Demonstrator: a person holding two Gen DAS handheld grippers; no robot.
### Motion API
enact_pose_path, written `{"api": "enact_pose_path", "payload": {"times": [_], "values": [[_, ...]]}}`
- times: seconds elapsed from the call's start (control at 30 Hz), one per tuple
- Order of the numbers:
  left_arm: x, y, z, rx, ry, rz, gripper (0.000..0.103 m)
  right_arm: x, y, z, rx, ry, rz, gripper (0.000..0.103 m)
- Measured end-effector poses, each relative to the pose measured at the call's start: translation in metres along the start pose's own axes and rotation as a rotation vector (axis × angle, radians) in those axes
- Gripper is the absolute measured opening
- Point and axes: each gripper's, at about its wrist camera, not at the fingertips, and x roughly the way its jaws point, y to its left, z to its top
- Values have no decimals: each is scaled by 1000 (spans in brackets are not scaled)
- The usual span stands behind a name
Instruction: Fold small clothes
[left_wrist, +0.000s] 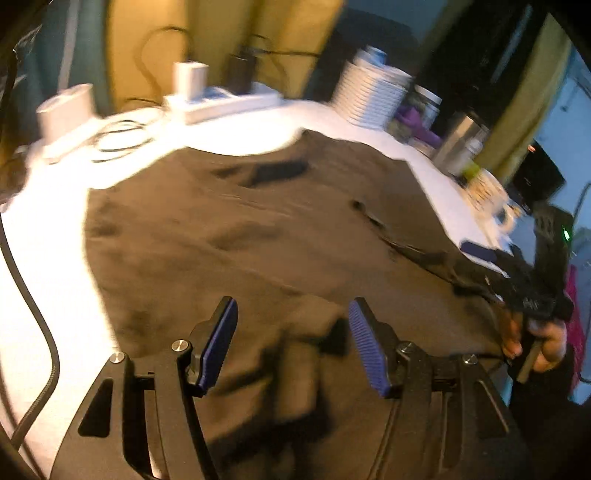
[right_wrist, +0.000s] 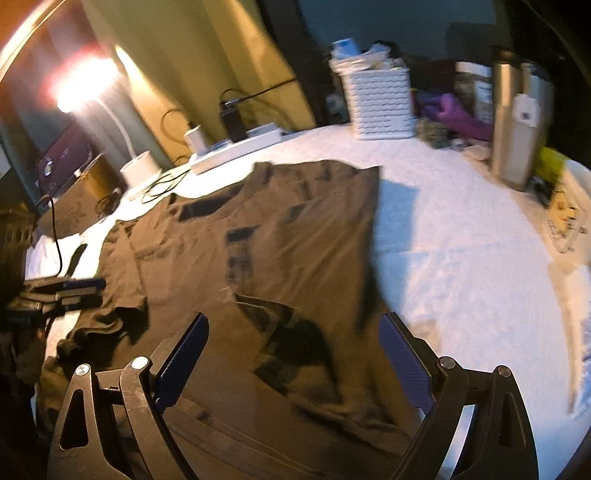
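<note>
Brown cloth fills the left wrist view: the garment (left_wrist: 258, 236) lies spread over the white bedcover (left_wrist: 48, 258), mostly flat with a few creases and a bunched edge on the right. No fold shows here, so the task looks barely begun. The left gripper (left_wrist: 293, 345) hangs above the near part of the cloth, its blue pads (left_wrist: 218, 347) spread apart with nothing between them. At the right edge a hand (left_wrist: 539, 339) holds the right gripper (left_wrist: 480, 254) by the rumpled side of the cloth; whether its jaws are apart cannot be told from here. Behind the garment stand a white basket (left_wrist: 373, 96), a steel flask (left_wrist: 461, 142), a mug (left_wrist: 491, 206), a power strip (left_wrist: 225, 105) and a loose cable (left_wrist: 118, 138), all off the cloth.

From the right wrist view the garment (right_wrist: 258, 258) shows one long straight edge running toward the basket (right_wrist: 380, 103), with a sleeve-like flap crumpled on the left. It still lies open; every fold seems left to do. The right gripper (right_wrist: 293, 363) has its pads wide apart over the near hem, holding nothing. The left gripper (right_wrist: 77, 290) sits at the far left, just beside the crumpled flap. The flask (right_wrist: 517, 122) and clutter stand well clear on the right, and the bedcover (right_wrist: 461, 258) there is bare, so nothing blocks a fold that way. The cable (right_wrist: 162, 184) lies near the far edge.
</note>
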Motion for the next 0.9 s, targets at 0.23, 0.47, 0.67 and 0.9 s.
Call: {"api": "enact_pose_path", "payload": {"times": [0.23,0.47,0.67,0.9], "values": [[0,35,-10,-81,0,83,63,27,25,-6,-12,82,53,94],[-11,37,-26,-79,-17,66,63,24,55,-14,-52,97,88,94],[-35,35,-38,-56,-63,75,63,-3,57,-17,-68,41,28,94],[-64,35,-63,-48,-111,107,63,-32,49,-31,-54,-8,-43,94]]}}
